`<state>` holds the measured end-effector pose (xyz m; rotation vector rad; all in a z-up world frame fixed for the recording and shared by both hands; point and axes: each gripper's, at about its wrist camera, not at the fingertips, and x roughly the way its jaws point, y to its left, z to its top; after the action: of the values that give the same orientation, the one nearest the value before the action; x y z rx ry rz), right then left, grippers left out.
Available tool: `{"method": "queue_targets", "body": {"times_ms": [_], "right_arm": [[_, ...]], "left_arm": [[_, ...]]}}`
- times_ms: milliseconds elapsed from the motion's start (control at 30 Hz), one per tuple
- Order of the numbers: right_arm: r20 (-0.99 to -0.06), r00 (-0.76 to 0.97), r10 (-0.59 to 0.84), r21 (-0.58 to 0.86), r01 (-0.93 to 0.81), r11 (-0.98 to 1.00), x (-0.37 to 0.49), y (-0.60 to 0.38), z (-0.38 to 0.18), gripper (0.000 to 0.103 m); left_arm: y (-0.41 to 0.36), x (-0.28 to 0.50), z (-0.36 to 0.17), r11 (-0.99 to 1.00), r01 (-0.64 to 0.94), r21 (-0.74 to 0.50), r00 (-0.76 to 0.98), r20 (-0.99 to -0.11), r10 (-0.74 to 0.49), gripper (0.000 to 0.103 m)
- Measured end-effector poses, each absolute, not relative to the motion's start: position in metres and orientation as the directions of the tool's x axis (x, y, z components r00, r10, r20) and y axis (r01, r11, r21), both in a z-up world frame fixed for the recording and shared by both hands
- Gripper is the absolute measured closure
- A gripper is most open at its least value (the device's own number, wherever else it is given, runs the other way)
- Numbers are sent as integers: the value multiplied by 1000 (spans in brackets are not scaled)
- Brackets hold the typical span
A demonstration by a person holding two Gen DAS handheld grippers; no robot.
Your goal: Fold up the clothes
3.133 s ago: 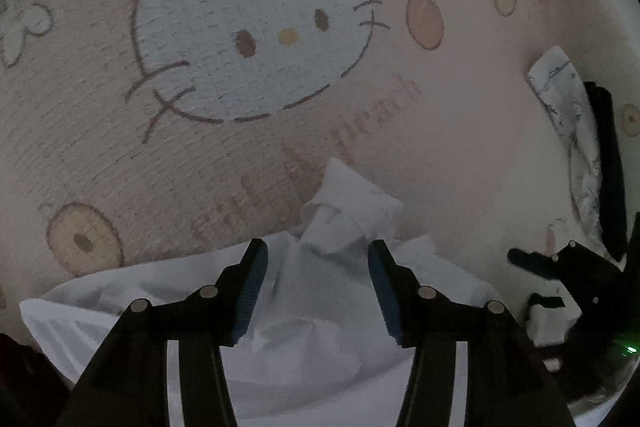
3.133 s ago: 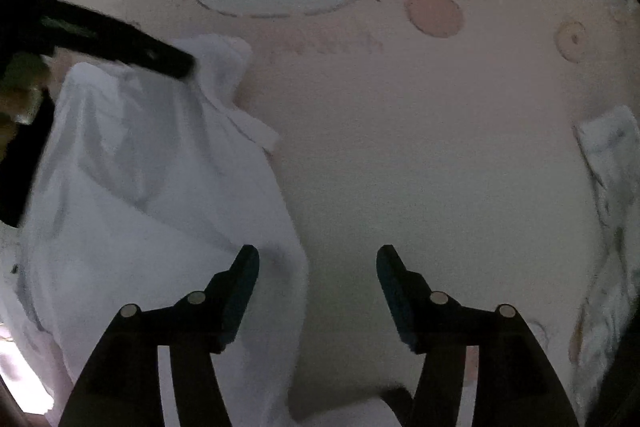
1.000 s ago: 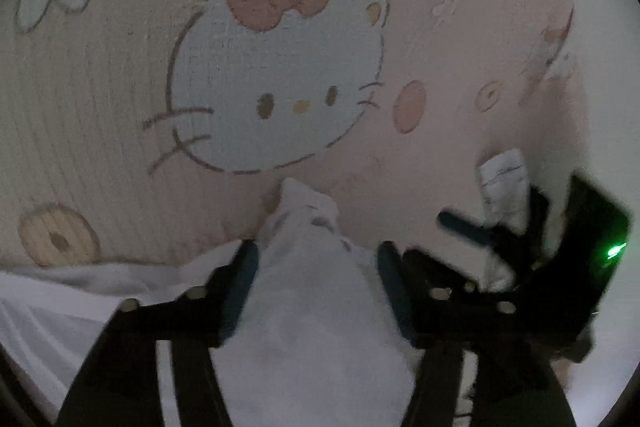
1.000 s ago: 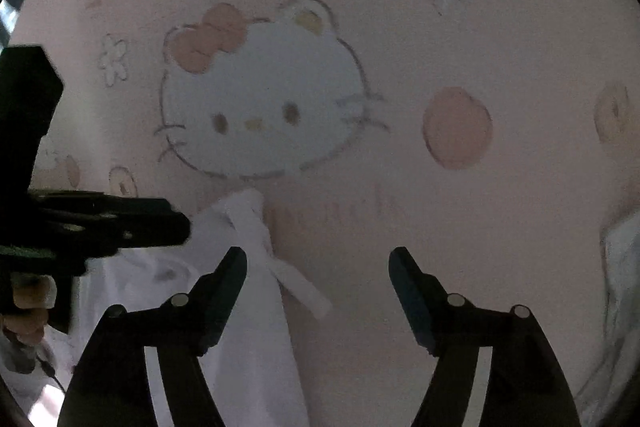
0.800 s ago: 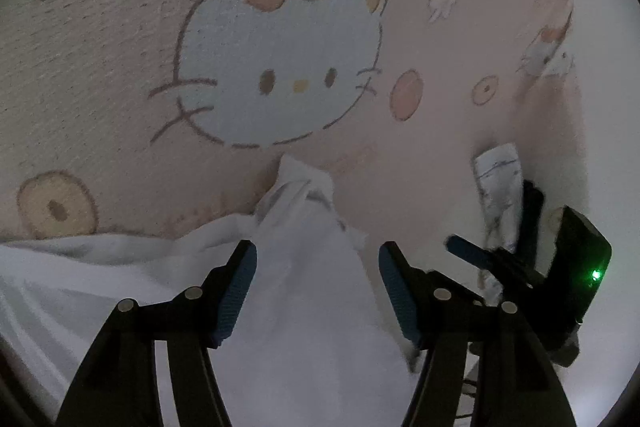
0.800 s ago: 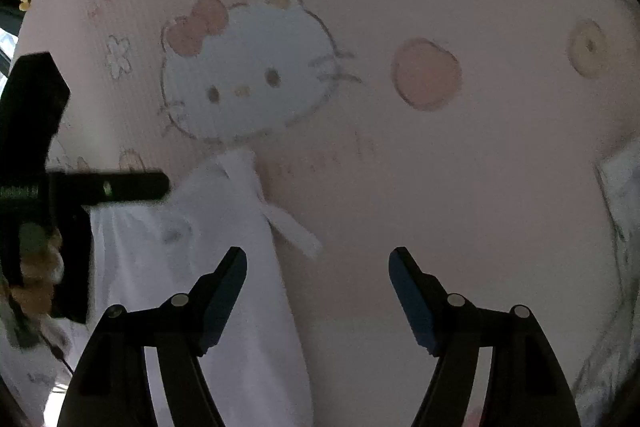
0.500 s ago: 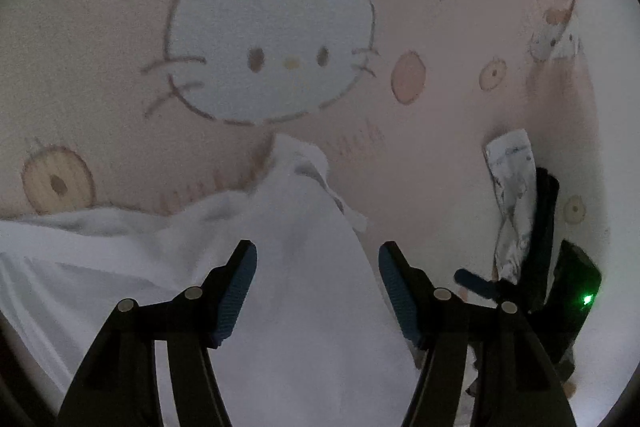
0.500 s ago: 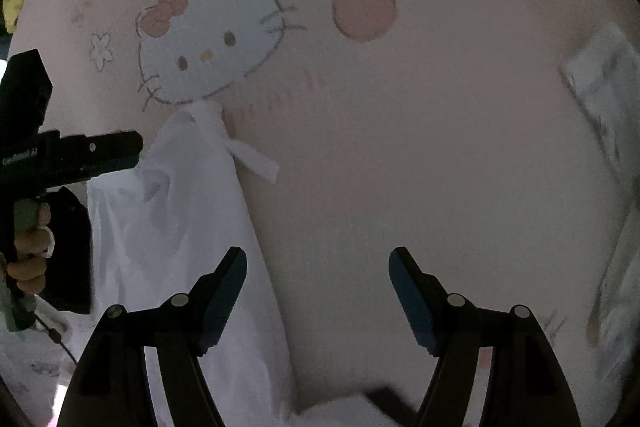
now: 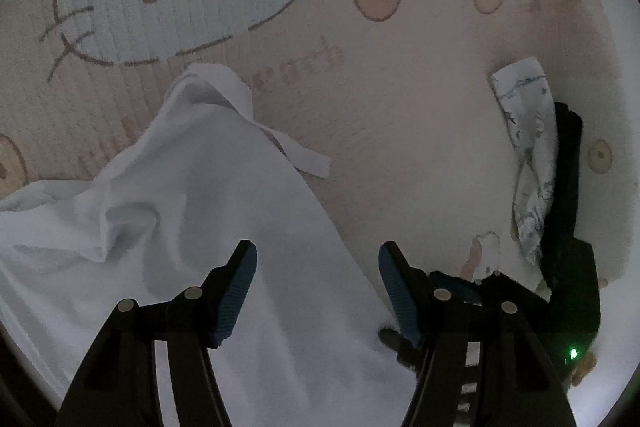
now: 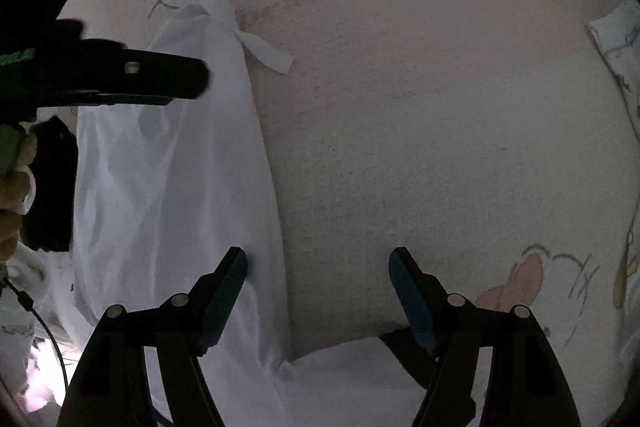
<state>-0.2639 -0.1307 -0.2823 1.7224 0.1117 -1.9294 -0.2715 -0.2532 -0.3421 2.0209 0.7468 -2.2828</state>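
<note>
White garment [image 9: 208,211] beneath both wide-open, empty hand-held grippers [image 9: 318,291] [image 10: 318,291] on pink blanket [image 10: 420,127].

Each claw is black, with two angular fingers lined in ribbed blue pads [image 9: 236,293] and dotted with round silver screws [image 10: 455,300]. A small green light [image 9: 573,352] glows on what seems the right claw's body.

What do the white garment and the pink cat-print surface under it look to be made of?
White garment: thin woven fabric, likely cotton, matte; it drapes in soft creases and has a limp strap.
Pink cat-print blanket: thicker knit or terry-like textile, matte; fine ribbed rows show across the print.
</note>
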Motion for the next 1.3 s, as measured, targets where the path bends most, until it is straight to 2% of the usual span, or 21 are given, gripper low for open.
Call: {"method": "queue_targets", "body": {"times_ms": [267,400,433,467,533,733,833,1033,1100,1233,1300], "right_arm": [[-939,25,-344,314,474,-823,-265,-143,-285,30],[-923,43,-383,357,467,-809,-265,-144,-284,30],[-923,42,-382,355,470,-808,-265,-144,-283,30],[-924,41,-381,354,473,-807,-265,-144,-283,30],[-917,50,-395,370,471,-801,-266,-143,-284,30],[-904,64,-422,400,470,-787,-268,-144,-286,30],[-894,42,-447,414,459,-786,-274,-143,-285,30],[-870,-3,-493,442,439,-783,-288,-141,-284,30],[-863,-15,-505,452,423,-786,-298,-147,-286,30],[-859,-45,-510,448,415,-792,-310,-152,-283,30],[-851,-46,-523,462,409,-787,-315,-155,-283,30]], "left_arm": [[-242,-299,-371,-872,354,-338,-88,-940,328,42],[-243,-303,-386,-868,396,-299,-77,-953,293,45],[-245,-302,-386,-865,407,-295,-84,-954,286,48],[-245,-301,-385,-874,402,-272,-80,-962,262,62],[-248,-297,-384,-896,388,-217,-77,-976,203,76],[-280,-281,-389,-839,435,-326,-144,-945,293,81],[-297,-274,-394,-807,456,-375,-176,-927,331,88],[-326,-265,-390,-749,467,-470,-294,-881,370,89],[-324,-269,-375,-776,410,-479,-325,-872,366,89],[-310,-273,-337,-893,273,-357,-330,-907,262,86],[-317,-268,-331,-929,252,-272,-337,-924,179,74]]}}
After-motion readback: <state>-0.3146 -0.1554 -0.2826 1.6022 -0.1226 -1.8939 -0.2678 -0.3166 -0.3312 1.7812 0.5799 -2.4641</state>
